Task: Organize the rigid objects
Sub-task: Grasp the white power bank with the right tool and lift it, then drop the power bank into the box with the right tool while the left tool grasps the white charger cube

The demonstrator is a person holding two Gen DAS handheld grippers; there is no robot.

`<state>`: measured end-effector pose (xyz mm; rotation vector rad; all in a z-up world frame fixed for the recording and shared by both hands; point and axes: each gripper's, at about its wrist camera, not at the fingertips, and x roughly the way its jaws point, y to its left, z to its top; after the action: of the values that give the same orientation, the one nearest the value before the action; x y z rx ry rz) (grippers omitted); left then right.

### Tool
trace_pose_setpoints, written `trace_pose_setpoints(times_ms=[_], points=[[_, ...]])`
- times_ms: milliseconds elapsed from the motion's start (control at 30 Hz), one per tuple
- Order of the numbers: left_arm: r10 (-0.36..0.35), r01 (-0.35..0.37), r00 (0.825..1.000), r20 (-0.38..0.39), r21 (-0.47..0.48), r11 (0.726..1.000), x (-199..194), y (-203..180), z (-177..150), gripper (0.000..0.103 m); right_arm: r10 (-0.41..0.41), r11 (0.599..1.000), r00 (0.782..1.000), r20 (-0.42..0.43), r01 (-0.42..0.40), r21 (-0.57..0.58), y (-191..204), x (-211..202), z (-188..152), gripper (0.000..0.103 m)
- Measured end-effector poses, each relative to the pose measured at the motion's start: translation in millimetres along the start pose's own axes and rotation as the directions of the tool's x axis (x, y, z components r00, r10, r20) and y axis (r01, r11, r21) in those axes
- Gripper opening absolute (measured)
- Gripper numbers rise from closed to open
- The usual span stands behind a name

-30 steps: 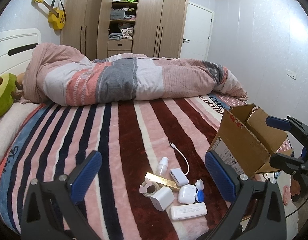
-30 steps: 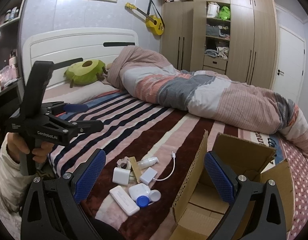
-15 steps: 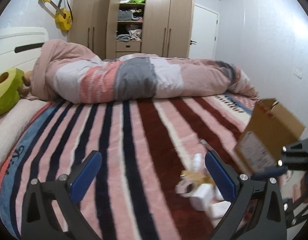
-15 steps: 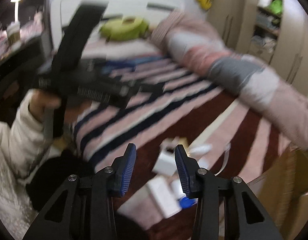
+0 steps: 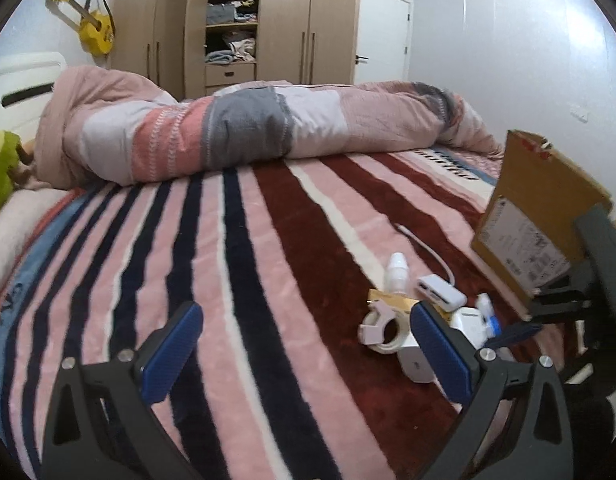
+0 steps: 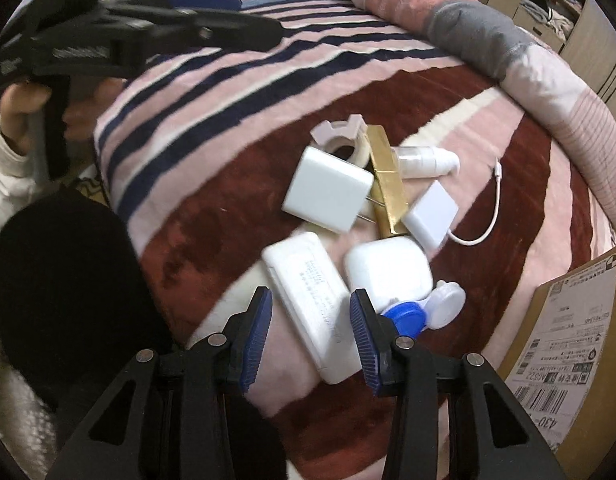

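A cluster of small objects lies on the striped blanket. In the right wrist view I see a long white case (image 6: 310, 304), a white charger (image 6: 328, 190), a gold bar (image 6: 388, 184), a tape dispenser (image 6: 342, 138), a small spray bottle (image 6: 424, 160), a white adapter with cable (image 6: 430, 214), a white earbud case (image 6: 388, 272) and a blue-and-white lens case (image 6: 424, 308). My right gripper (image 6: 311, 338) is partly open, its fingers either side of the long case's near end. My left gripper (image 5: 304, 356) is wide open and empty, left of the cluster (image 5: 412, 316).
An open cardboard box (image 5: 540, 216) stands at the bed's right edge, also in the right wrist view (image 6: 568, 360). A rolled duvet (image 5: 244, 132) lies across the far side of the bed. A wardrobe and door stand behind.
My right gripper has narrowed and dropped down over the cluster, closing in on the long white case. My left gripper has swung left and stays wide open.
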<state>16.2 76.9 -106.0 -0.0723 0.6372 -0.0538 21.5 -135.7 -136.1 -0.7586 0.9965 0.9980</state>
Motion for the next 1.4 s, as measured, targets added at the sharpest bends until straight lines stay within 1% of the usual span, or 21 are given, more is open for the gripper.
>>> trace_pose_setpoints(times_ms=[100, 200, 333, 433, 500, 600, 633, 733, 767, 833, 933, 1000, 1067, 1133, 1200, 1233, 1267, 1300, 1333, 1367, 1400], points=[[-0.085, 0.085, 0.996, -0.002, -0.028, 0.996, -2, 5, -1, 0.103, 0.007, 1.000, 1.000, -0.020, -0.008, -0.018, 1, 1, 1, 0.038], [-0.127, 0.127, 0.992, -0.014, -0.017, 0.992, -3, 5, -3, 0.103, -0.006, 0.998, 0.998, -0.055, 0.003, -0.057, 4, 4, 3, 0.038], [-0.137, 0.137, 0.990, -0.033, -0.001, 0.991, -4, 3, -7, 0.103, 0.066, 0.997, 0.996, -0.067, -0.068, -0.027, -1, 4, 8, 0.045], [-0.129, 0.129, 0.991, -0.040, -0.001, 0.992, -4, 3, -9, 0.103, 0.127, 0.992, 0.990, -0.062, -0.127, 0.012, -7, 2, 9, 0.045], [-0.131, 0.131, 0.990, -0.046, -0.004, 0.991, -3, 4, -9, 0.103, 0.107, 0.994, 0.991, -0.081, -0.107, 0.003, -8, 6, 8, 0.040], [-0.129, 0.130, 0.990, -0.048, -0.001, 0.992, -4, 4, -9, 0.103, 0.074, 0.997, 0.990, -0.123, -0.077, -0.022, -5, 16, 5, 0.040], [-0.132, 0.132, 0.990, -0.048, -0.001, 0.991, -4, 4, -9, 0.103, 0.083, 0.996, 0.989, -0.122, -0.086, -0.015, -5, 17, 4, 0.041], [-0.153, 0.154, 0.986, -0.062, 0.005, 0.988, -3, 2, -10, 0.103, 0.128, 0.991, 0.990, -0.059, -0.126, 0.041, -9, 12, 7, 0.032], [-0.164, 0.165, 0.984, -0.069, 0.007, 0.986, -2, 2, -11, 0.103, 0.124, 0.992, 0.991, -0.052, -0.121, 0.046, -9, 12, 7, 0.032], [-0.205, 0.206, 0.975, -0.088, 0.002, 0.978, 2, 1, -11, 0.103, 0.094, 0.995, 0.995, -0.046, -0.093, 0.027, -4, 14, 8, 0.031], [-0.278, 0.279, 0.951, -0.132, -0.017, 0.960, 10, 0, -12, 0.102, 0.046, 0.999, 0.999, 0.002, -0.046, 0.022, 3, 3, 10, 0.031], [-0.306, 0.307, 0.941, -0.148, -0.014, 0.952, 14, -2, -14, 0.102, 0.016, 0.998, 0.996, 0.091, -0.021, 0.054, 1, -25, 15, 0.031], [-0.348, 0.350, 0.924, -0.160, -0.016, 0.937, 17, -5, -15, 0.100, -0.020, 0.996, 0.987, 0.161, 0.006, 0.089, -4, -51, 20, 0.031], [-0.391, 0.393, 0.903, -0.177, -0.024, 0.919, 23, -10, -15, 0.092, -0.074, 0.992, 0.970, 0.232, 0.047, 0.121, -10, -79, 26, 0.031], [-0.418, 0.422, 0.885, -0.204, -0.026, 0.906, 30, -19, -16, 0.084, -0.136, 0.982, 0.944, 0.301, 0.087, 0.170, -22, -112, 29, 0.031], [-0.418, 0.425, 0.881, -0.222, -0.020, 0.905, 35, -25, -16, 0.082, -0.179, 0.973, 0.927, 0.329, 0.116, 0.202, -31, -130, 29, 0.031], [-0.412, 0.423, 0.878, -0.243, -0.006, 0.906, 40, -32, -17, 0.076, -0.213, 0.964, 0.915, 0.343, 0.140, 0.224, -37, -142, 29, 0.031], [-0.409, 0.425, 0.874, -0.261, 0.007, 0.905, 44, -39, -18, 0.069, -0.266, 0.950, 0.899, 0.348, 0.182, 0.255, -46, -154, 28, 0.031], [-0.404, 0.425, 0.871, -0.279, 0.018, 0.905, 49, -46, -20, 0.066, -0.300, 0.938, 0.890, 0.344, 0.210, 0.275, -53, -161, 24, 0.031], [-0.391, 0.417, 0.872, -0.294, 0.028, 0.908, 52, -49, -21, 0.060, -0.342, 0.920, 0.879, 0.333, 0.241, 0.308, -63, -168, 20, 0.031], [-0.368, 0.400, 0.877, -0.309, 0.043, 0.916, 56, -54, -22, 0.056, -0.363, 0.907, 0.874, 0.322, 0.254, 0.335, -71, -172, 17, 0.031]])
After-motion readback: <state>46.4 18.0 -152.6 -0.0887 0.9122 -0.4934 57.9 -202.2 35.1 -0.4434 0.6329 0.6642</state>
